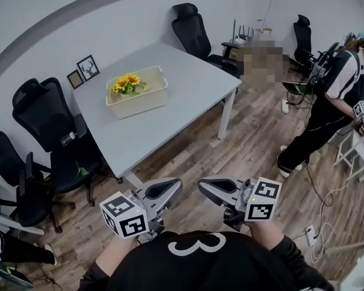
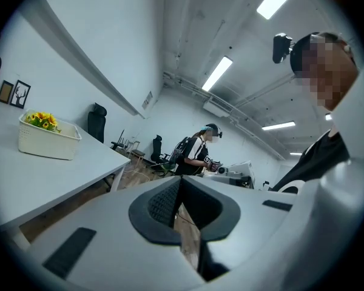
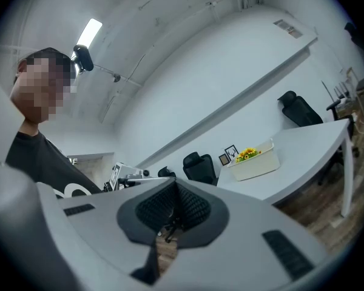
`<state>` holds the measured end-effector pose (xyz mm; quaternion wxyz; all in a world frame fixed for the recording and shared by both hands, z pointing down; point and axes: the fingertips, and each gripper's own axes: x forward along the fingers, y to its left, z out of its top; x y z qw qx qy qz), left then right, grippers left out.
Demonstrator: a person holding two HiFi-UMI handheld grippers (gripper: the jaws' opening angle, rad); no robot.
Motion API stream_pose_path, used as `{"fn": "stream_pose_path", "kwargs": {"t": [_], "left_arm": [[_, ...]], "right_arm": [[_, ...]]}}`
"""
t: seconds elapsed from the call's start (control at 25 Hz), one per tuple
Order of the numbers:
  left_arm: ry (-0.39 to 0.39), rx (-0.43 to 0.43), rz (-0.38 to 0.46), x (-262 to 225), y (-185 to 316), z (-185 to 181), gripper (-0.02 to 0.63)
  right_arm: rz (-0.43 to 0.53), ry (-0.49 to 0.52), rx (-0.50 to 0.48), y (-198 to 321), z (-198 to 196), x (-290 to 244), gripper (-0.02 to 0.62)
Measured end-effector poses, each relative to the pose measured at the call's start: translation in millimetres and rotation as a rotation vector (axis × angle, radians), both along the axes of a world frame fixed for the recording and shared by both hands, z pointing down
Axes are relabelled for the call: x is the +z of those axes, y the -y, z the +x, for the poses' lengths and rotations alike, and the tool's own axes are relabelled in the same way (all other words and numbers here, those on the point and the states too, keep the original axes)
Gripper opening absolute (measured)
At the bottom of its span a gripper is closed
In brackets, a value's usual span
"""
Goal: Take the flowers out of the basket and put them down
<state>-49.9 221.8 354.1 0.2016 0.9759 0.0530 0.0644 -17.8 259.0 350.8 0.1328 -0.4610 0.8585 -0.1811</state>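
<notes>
From the head view, the left tool (image 1: 170, 190) and the right tool (image 1: 211, 190) hang side by side at the wearer's waist, both clenched on nothing. The yellow flowers (image 1: 127, 82) sit in the cream basket (image 1: 150, 100), well ahead of both tools on the grey bench (image 1: 170, 123). The task has not begun, and the step in hand is judged to be the approach. That means walking up to the bench's near edge, opening one tool before it reaches the basket's rim, coming down from above, and pinching the stems rather than the heads. The bare bench surface beside the basket looks like the natural spot to lay them. Black office chairs (image 1: 39, 111) stand off to the left tool's side and picture frames (image 1: 88, 66) lean beyond the basket. A second person (image 1: 337, 96) works far out past the right tool, so the direct path looks clear. In the left gripper view, that tool's (image 2: 179, 190) pads meet with only floor below them, and the basket lies far off to its left. In the right gripper view, the right tool (image 3: 173, 210) is likewise closed and empty, and the flowers show well ahead to its right.
</notes>
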Motion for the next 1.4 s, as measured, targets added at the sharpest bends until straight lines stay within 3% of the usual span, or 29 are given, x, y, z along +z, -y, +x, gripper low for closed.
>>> {"fn": "stream_pose_path", "kwargs": {"t": [0.4, 0.56, 0.8, 1.08, 1.4], "left_arm": [[0.022, -0.048, -0.036, 18.4, 61.4, 13.7, 0.014], [0.004, -0.066, -0.091, 21.5, 115.6, 33.5, 0.014], [-0.030, -0.069, -0.089, 18.8, 193.9, 62.7, 0.014], [-0.063, -0.190, -0.134, 16.7, 299.4, 51.7, 0.014], [-0.053, -0.242, -0.092, 14.5, 345.6, 41.9, 0.014]], "right_arm": [[-0.044, 0.004, -0.027, 52.9, 22.2, 19.5, 0.008], [-0.066, 0.020, -0.022, 96.7, 44.7, 21.7, 0.008], [-0.102, 0.033, -0.051, 183.3, 70.9, 29.7, 0.008], [-0.125, 0.000, -0.149, 282.6, 63.1, 20.2, 0.008], [-0.069, -0.074, -0.229, 333.7, 48.4, 0.5, 0.008]]}}
